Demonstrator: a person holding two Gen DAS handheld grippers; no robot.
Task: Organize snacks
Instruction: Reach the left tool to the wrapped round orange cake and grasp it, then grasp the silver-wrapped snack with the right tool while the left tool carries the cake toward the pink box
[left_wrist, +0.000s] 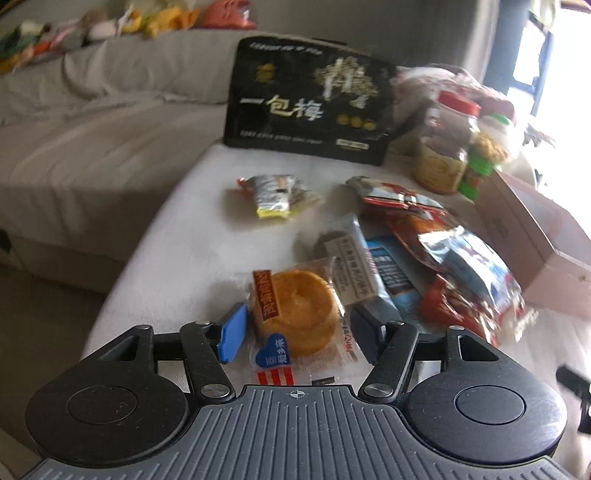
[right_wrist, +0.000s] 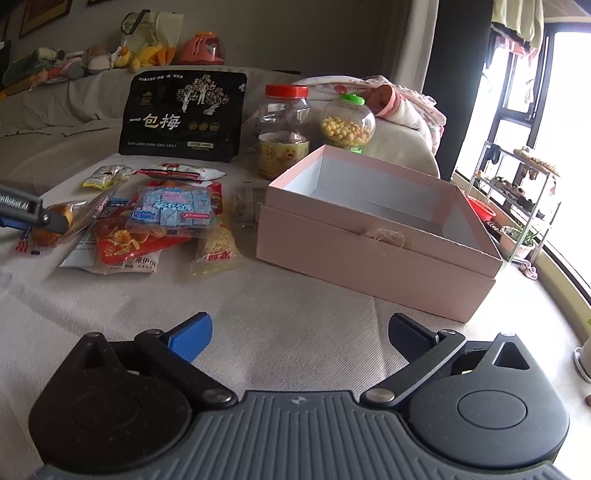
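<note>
Pretty clearly somebody's living room at home. There's a big grey sofa (right_wrist: 55, 107) with a row of stuffed toys (right_wrist: 92, 59) along its back, framed pictures (right_wrist: 44, 13) on the wall, and a bundled floral blanket (right_wrist: 406, 103) on the armrest. By the bright window (right_wrist: 565, 92) stands a wire rack (right_wrist: 517, 181) with bits and potted plants (very lived-in). Snack packets (right_wrist: 159, 218) and candy jars (right_wrist: 284, 129) lie on a cloth-covered worktop (right_wrist: 295, 288).
</note>
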